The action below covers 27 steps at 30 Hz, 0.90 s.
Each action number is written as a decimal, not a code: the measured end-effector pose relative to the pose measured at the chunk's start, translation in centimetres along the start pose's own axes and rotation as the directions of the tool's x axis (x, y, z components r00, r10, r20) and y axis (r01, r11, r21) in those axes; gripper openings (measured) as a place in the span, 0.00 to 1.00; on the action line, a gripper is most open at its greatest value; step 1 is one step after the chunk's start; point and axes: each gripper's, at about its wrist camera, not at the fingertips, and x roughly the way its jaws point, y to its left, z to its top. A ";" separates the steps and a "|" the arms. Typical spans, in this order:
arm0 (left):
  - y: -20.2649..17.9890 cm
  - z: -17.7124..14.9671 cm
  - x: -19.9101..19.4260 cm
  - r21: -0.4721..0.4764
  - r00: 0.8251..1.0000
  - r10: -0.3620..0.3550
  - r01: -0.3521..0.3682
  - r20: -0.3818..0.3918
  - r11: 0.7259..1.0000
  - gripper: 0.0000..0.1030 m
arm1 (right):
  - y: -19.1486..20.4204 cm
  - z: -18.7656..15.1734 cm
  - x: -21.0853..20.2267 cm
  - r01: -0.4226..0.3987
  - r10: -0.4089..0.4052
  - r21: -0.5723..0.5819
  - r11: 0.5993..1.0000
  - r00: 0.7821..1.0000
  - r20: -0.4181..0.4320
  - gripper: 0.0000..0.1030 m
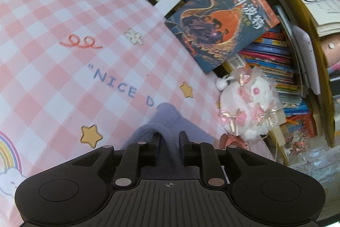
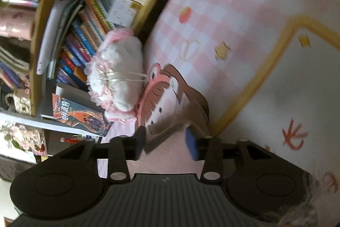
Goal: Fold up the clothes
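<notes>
A lilac garment (image 1: 165, 116) lies bunched on the pink checked cover (image 1: 63, 56). In the left wrist view a fold of it runs up between the fingers of my left gripper (image 1: 169, 137). The jaws stand a little apart and do not clamp the cloth. In the right wrist view, which is blurred, a greyish-lilac cloth edge (image 2: 170, 127) lies between the fingers of my right gripper (image 2: 166, 142). Those jaws stand wide apart, with the blue pads clear of the cloth. More fuzzy cloth (image 2: 297, 212) shows at the bottom right corner.
A white plush toy with pink bows (image 1: 250, 107) (image 2: 119, 73) sits at the cover's edge beside a packed bookshelf (image 1: 276, 56) (image 2: 85, 24). A dark blue and orange book (image 1: 223, 20) (image 2: 80, 118) leans there. A pink and brown cartoon figure (image 2: 161, 95) lies near the plush.
</notes>
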 end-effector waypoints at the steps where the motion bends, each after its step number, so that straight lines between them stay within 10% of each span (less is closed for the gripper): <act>1: -0.3 0.2 -0.2 0.014 1.000 0.002 -0.002 0.007 1.000 0.26 | 0.3 0.2 -0.2 0.001 -0.001 -0.022 1.000 1.000 0.009 0.45; 4: -1.1 0.6 -1.4 0.047 0.997 0.000 -0.003 0.071 0.999 0.47 | 1.2 0.8 -0.6 0.021 -0.018 -0.095 0.995 0.999 0.037 0.48; 9: -2.3 0.8 -2.5 0.157 0.992 0.022 -0.041 0.125 0.987 0.50 | 2.9 0.8 -1.2 0.076 -0.057 -0.275 0.958 0.996 0.073 0.55; 15: -2.7 -1.3 -1.9 0.327 0.988 0.114 -0.143 0.107 0.934 0.50 | 5.0 -1.0 -1.1 0.207 -0.161 -0.599 0.774 0.978 0.129 0.61; 27: -1.1 -2.6 -1.7 0.357 0.982 0.164 -0.185 0.089 0.916 0.49 | 2.3 -3.2 0.2 0.328 -0.324 -0.602 0.728 0.938 0.120 0.55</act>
